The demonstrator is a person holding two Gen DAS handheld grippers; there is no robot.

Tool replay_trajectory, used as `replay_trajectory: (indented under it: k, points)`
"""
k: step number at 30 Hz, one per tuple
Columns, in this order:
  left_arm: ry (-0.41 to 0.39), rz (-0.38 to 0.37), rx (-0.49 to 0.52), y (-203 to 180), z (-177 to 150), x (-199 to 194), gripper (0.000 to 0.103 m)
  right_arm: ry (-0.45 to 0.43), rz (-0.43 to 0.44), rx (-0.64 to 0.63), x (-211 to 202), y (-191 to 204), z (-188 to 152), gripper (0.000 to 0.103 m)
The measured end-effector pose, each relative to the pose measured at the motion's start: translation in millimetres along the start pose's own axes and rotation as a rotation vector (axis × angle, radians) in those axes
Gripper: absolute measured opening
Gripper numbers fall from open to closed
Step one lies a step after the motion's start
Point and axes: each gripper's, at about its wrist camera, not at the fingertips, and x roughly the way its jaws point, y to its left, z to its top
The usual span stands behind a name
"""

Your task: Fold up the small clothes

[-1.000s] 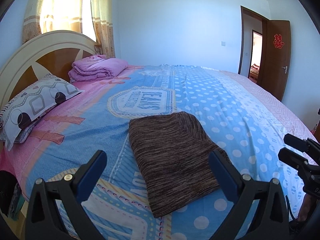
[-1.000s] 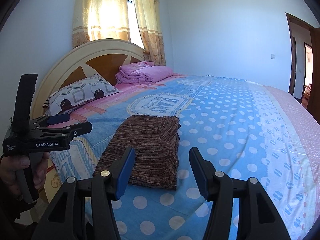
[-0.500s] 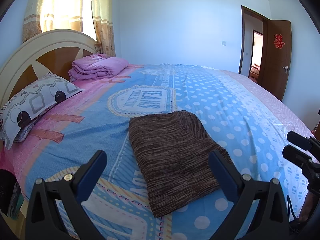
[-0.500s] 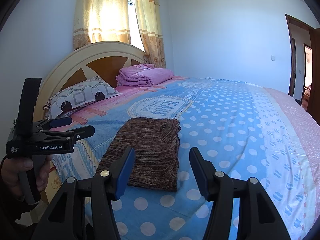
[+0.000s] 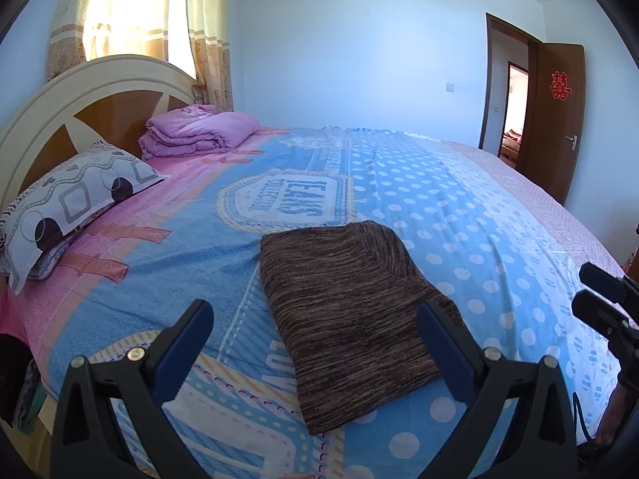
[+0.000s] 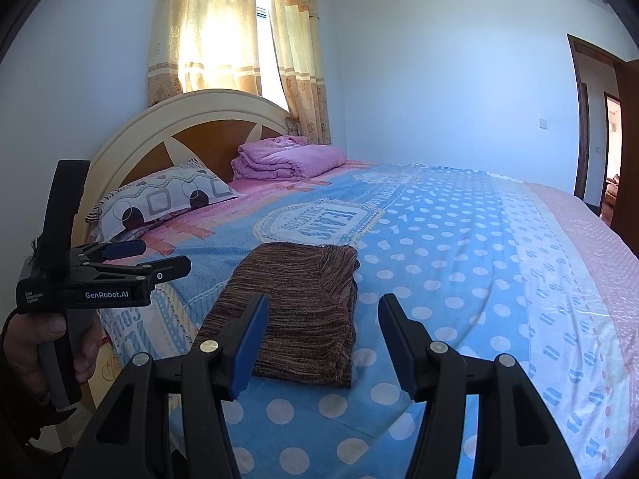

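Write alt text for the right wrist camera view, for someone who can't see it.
A folded brown knit garment lies on a blue polka-dot bedspread, just beyond the open right gripper. The left gripper, also open, is held at the left.

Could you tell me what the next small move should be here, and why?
Probably draw both grippers back from the bed. The brown knit garment already lies folded flat on the bedspread, and the left gripper and right gripper hang open above it, holding nothing, so no further fold seems needed.
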Motion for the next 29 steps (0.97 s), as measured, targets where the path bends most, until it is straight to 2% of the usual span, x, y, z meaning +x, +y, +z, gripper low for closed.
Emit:
replay_trajectory:
  k: [15, 22, 25, 29]
  points:
    - [-0.004, 0.042, -0.013, 9.7, 5.9, 0.2, 0.103, -0.011, 0.007, -0.012, -1.1, 3.8, -0.9, 0.058]
    - [-0.020, 0.100, -0.023, 23.8, 9.2, 1.3, 0.103, -0.003, 0.011, -0.018, 0.3, 5.0, -2.5, 0.059]
    - [-0.044, 0.148, -0.021, 29.4, 8.6, 0.2, 0.103, -0.001, 0.013, -0.021, 0.9, 5.0, -3.1, 0.059]
    - [-0.039, 0.156, -0.026, 35.4, 7.9, 4.6, 0.103, 0.007, 0.015, -0.020, 2.8, 4.2, -4.3, 0.059]
